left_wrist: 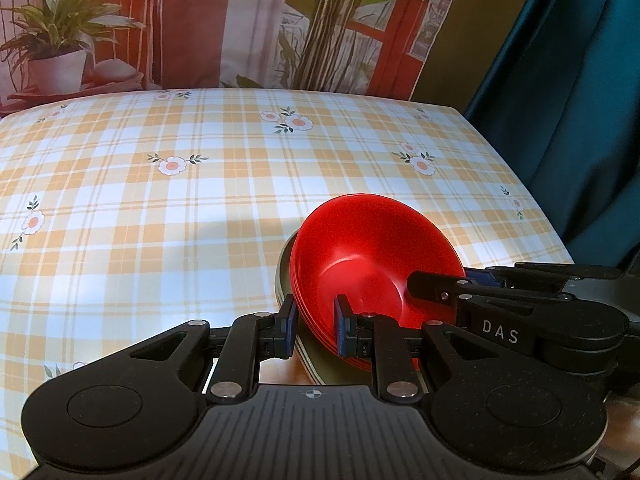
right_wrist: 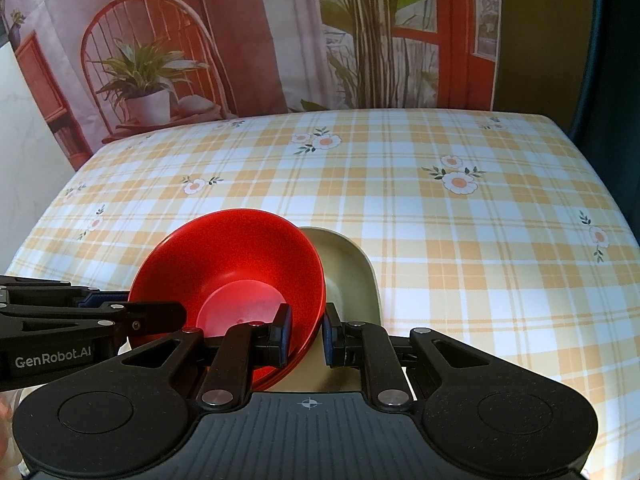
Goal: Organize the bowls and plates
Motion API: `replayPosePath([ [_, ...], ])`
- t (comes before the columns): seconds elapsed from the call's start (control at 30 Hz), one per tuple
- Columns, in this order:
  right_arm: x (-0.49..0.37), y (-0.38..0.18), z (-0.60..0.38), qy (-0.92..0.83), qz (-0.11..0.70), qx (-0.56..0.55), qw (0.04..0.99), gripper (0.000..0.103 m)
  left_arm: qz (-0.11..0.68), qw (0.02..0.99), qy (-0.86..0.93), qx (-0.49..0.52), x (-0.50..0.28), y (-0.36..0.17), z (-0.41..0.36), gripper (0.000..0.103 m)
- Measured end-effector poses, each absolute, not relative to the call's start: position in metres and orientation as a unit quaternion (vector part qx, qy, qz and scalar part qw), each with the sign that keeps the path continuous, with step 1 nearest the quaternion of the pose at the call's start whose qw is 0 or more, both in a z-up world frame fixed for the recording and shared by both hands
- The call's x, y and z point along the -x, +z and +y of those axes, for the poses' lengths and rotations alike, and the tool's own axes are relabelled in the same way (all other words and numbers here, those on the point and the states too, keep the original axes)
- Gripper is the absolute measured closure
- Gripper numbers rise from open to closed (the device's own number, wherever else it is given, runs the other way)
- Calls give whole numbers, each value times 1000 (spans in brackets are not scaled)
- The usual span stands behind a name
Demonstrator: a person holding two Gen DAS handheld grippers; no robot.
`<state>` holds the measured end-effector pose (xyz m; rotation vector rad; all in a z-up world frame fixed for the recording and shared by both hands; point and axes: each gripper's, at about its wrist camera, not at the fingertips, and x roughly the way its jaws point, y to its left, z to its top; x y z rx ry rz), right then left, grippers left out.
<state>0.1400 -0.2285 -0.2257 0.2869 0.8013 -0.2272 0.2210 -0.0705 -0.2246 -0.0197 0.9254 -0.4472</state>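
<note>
A stack of red bowls [left_wrist: 368, 256] sits on beige plates [left_wrist: 285, 276] and is held tilted above the checked tablecloth. My left gripper [left_wrist: 316, 326] is shut on the near rim of the bowls and plates. My right gripper [right_wrist: 306, 330] is shut on the opposite rim of the same stack; the red bowls [right_wrist: 240, 264] lie left of it and a beige plate [right_wrist: 348, 268] shows behind. Each gripper appears in the other's view: the right gripper [left_wrist: 424, 282] at right in the left wrist view, the left gripper [right_wrist: 172, 314] at left in the right wrist view.
The table with its yellow plaid flowered cloth [left_wrist: 200, 200] stretches ahead. A printed backdrop with plants and a chair [right_wrist: 280, 40] stands behind its far edge. A dark teal curtain [left_wrist: 580, 100] hangs to the right.
</note>
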Motion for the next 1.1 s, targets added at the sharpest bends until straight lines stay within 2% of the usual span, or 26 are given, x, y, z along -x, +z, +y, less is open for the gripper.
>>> replayPosePath([
  [0.43,-139,-214,-229,-112,376,-132,910,82,430,877,-215,6,-217,-218,-68,81],
  [0.5,-139,-213,-229,-113,375,-129,911,82,426,879,-214,6,-217,-215,-67,72],
  [0.57,-138,-212,-229,-114,373,-126,912,82,418,883,-211,5,-216,-212,-66,68],
  [0.93,-135,-206,-226,-117,369,-115,915,82,402,889,-217,4,-212,-202,-67,67],
  [1.1,-132,-197,-226,-119,360,-109,919,75,386,896,-219,-4,-207,-191,-68,61],
])
